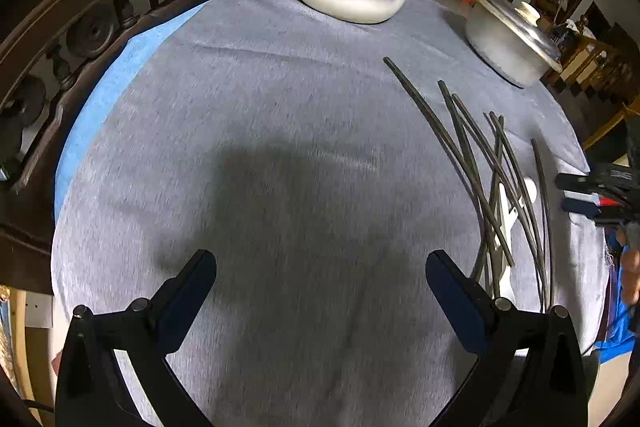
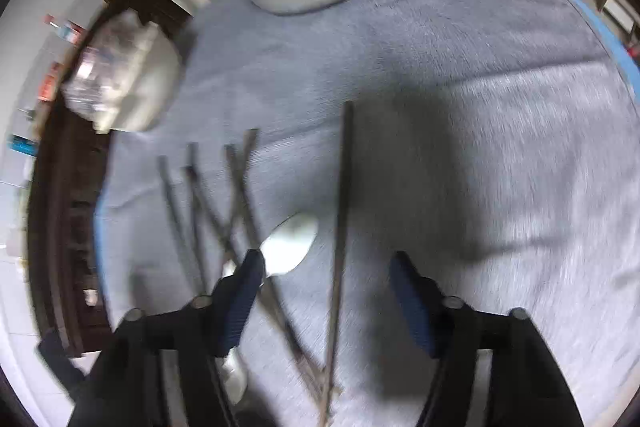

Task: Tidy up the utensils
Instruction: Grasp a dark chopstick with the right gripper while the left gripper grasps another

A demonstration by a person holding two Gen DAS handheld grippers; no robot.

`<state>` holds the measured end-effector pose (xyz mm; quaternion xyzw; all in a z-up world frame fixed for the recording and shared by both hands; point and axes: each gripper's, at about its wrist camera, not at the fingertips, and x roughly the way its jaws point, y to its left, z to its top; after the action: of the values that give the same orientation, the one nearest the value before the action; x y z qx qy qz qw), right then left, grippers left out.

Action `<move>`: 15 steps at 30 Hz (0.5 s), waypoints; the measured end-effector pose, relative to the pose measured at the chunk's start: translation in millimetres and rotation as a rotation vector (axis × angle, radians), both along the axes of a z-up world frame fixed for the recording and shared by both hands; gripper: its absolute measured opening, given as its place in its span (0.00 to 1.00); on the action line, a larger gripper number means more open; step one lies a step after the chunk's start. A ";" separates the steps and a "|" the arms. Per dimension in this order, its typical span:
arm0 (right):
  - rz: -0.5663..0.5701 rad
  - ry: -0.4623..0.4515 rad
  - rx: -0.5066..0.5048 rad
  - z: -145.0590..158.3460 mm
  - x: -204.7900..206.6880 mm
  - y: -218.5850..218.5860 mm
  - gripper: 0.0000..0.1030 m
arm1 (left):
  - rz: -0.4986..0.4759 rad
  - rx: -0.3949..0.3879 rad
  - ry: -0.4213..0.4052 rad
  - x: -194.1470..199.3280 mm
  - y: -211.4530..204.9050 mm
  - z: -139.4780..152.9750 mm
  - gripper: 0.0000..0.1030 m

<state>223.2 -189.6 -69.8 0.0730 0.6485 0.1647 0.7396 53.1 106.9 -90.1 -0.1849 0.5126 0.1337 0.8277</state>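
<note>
Approach step, nothing gripped. Right gripper (image 2: 326, 269) spread wide over single chopstick (image 2: 342, 227), white spoon (image 2: 290, 245) just beside; chopstick pile (image 1: 496, 179) loose on grey cloth (image 1: 280, 147). Left gripper (image 1: 320, 263) open, idle. Next: lower, straddle, close.

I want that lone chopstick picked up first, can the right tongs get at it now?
Probably yes: the right tongs are open, and the chopstick lies bare on the cloth between them.
</note>
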 end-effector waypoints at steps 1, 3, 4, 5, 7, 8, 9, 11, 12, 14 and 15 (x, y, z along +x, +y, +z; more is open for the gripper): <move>0.000 0.013 -0.021 -5.1 6.3 4.3 0.44 | -0.002 0.006 0.006 4.3 -0.2 0.9 1.00; 0.026 -0.012 -0.066 -4.4 13.8 13.5 0.41 | -0.005 0.007 0.019 12.4 0.6 2.6 1.00; 0.049 -0.005 -0.080 -5.4 15.2 19.3 0.38 | -0.004 0.000 0.034 20.2 0.9 2.8 1.00; 0.067 -0.001 -0.093 -6.0 15.6 23.7 0.35 | -0.004 -0.007 0.043 25.9 0.7 2.8 1.00; 0.121 -0.032 -0.166 -4.4 12.3 32.7 0.23 | -0.002 -0.038 0.058 41.4 0.6 5.2 1.00; 0.143 -0.036 -0.187 -5.1 10.3 34.1 0.15 | 0.004 -0.049 0.067 47.8 2.3 6.2 1.00; 0.160 -0.031 -0.193 -5.2 8.9 32.8 0.08 | 0.017 -0.072 0.082 58.7 2.7 7.0 1.00; 0.182 -0.029 -0.201 -4.7 5.7 27.6 0.06 | 0.024 -0.115 0.100 76.1 0.6 8.3 1.00; 0.192 -0.028 -0.201 -4.6 3.0 23.5 0.06 | 0.033 -0.127 0.112 85.2 -0.1 9.5 1.00; 0.198 -0.022 -0.191 -4.1 -1.8 12.4 0.06 | 0.047 -0.154 0.146 108.7 -3.3 12.2 0.98; 0.200 -0.020 -0.184 -3.8 -4.6 7.3 0.06 | 0.053 -0.165 0.168 121.3 -6.6 10.8 0.94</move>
<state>218.6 -182.4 -73.6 -0.0620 0.6576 0.1781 0.7294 174.4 100.2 -79.2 -0.2538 0.5845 0.1281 0.7600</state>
